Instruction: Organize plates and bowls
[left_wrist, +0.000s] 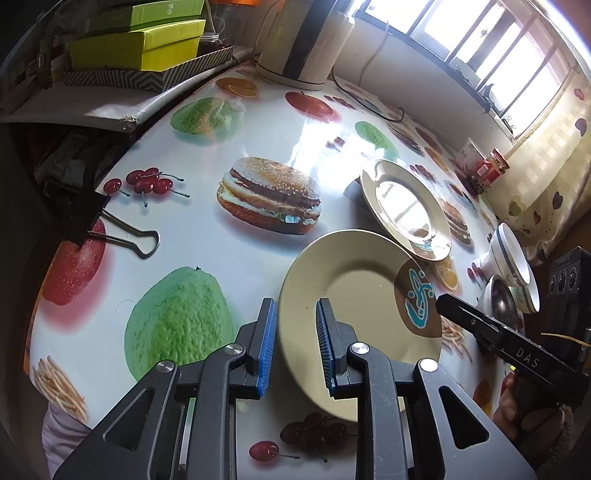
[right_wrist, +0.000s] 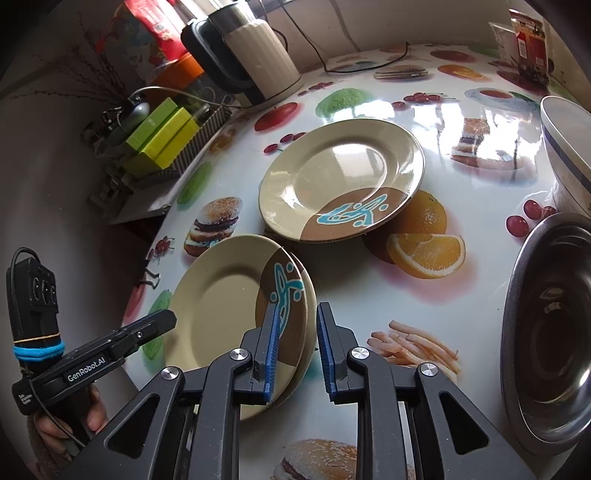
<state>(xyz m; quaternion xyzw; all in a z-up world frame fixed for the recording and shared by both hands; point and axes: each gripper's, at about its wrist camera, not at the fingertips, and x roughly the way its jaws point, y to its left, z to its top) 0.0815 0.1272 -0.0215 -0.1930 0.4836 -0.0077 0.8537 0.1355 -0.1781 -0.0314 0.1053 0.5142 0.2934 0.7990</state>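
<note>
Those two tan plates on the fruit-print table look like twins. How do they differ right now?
The near plate lies between the two grippers, with the right gripper open at its rim; the far plate lies apart from both. In the right wrist view the near plate seems to have another rim under it, while the far plate rests partly over a dark flat thing. The near plate looks matte; the far one mirrors the window. Both are tan with a brown patch bearing a blue squiggle.

Daylight is streaming through a multi-pane window (left_wrist: 491, 48) and glaring off the glossy white tabletop (left_wrist: 207, 280) printed with burgers and fruit. A cream electric kettle (right_wrist: 258, 55) is standing at the tabletop's far edge, lime-green cardboard boxes (left_wrist: 136, 48) are sitting stacked beside it, and a pale heart-patterned curtain (left_wrist: 546, 162) is hanging below the window.
</note>
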